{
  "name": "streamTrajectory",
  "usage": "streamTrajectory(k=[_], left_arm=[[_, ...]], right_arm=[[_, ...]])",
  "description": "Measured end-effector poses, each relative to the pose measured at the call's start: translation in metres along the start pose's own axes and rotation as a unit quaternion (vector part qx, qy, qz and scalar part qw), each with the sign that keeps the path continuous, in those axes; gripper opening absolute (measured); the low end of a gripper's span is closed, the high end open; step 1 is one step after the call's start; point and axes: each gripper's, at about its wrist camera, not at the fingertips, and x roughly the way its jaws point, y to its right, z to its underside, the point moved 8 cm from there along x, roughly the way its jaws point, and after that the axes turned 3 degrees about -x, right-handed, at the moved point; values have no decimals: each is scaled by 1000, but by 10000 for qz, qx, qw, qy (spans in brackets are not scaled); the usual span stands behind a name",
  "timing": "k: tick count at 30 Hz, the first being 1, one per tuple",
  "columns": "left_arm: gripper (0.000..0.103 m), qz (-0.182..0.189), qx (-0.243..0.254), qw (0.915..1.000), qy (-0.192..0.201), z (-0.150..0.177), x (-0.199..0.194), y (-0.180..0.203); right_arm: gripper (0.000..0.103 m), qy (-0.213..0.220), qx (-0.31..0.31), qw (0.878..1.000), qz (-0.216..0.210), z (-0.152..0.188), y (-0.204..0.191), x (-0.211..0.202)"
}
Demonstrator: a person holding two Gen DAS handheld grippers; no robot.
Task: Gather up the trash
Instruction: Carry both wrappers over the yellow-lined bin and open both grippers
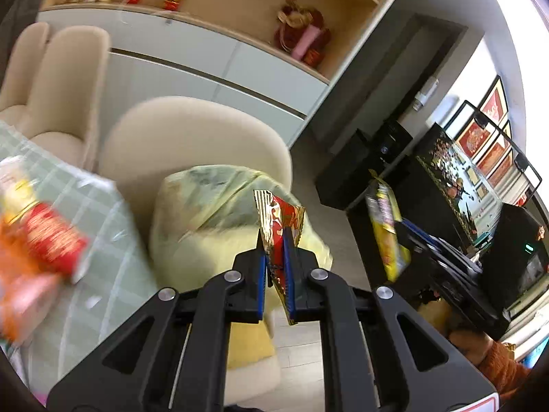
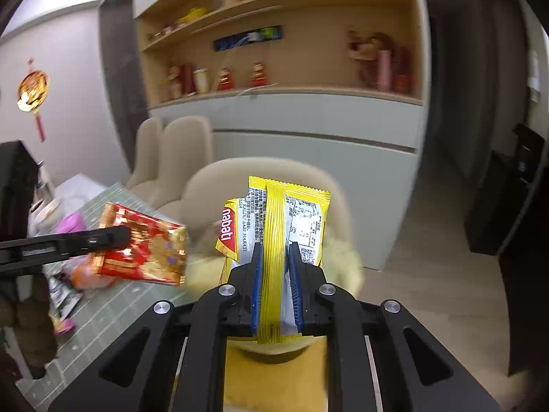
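I am carrying trash, one piece in each hand. My left gripper [image 1: 277,240] has its jaws nearly shut on a red and gold wrapper [image 1: 279,219]. It stands up tall, its long side pointing to 12 o'clock. My right gripper [image 2: 276,254] has its jaws pinched on a yellow wrapper [image 2: 274,226], which points to 12 o'clock too. Both hang in the air, off the surface [image 2: 113,312], above a yellow bag [image 1: 219,216] on a chair [image 1: 192,127]. I think the bag is for trash. Next I must bring both wrappers over its mouth and let go. More trash [image 2: 65,295] waits on the surface at 9 o'clock.
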Motion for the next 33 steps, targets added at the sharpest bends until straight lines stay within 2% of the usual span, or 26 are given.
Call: streamTrajectory(k=[3,7,11,13,14,16,19,26,30,33], left_arm=[[8,-178,202,9996,-67,-18,47,5],[8,-568,50,9977,-376,-29,100,-17],[8,-687,-65,9956,-630,-23,121,-38],[14,-709,-148,9944,-773,-15,125,-44],[18,-747,-181,9937,-812,-12,124,-47],[33,-846,-237,9929,-807,-11,123,-52],[41,-927,-292,9932,-644,-14,109,-58],[42,-1440,-451,9882,-264,-10,65,-62],[46,-1690,-373,9849,81,-4,36,-59],[46,-1890,-267,9815,184,0,23,-59]], right_arm=[[15,72,-46,9997,208,-9,35,8],[15,14,147,9996,235,-11,62,27],[15,-126,237,9996,76,-13,68,54],[15,-206,212,9995,-88,-17,62,72],[15,-221,192,9995,-140,-18,60,76],[15,-253,119,9991,-309,-27,50,92],[15,-263,-48,9979,-584,-36,30,109],[15,-521,-475,9906,-1171,-40,-19,156],[15,-702,-703,9864,-1311,-35,-36,174],[15,-923,-771,9827,-1410,-27,-43,186]])
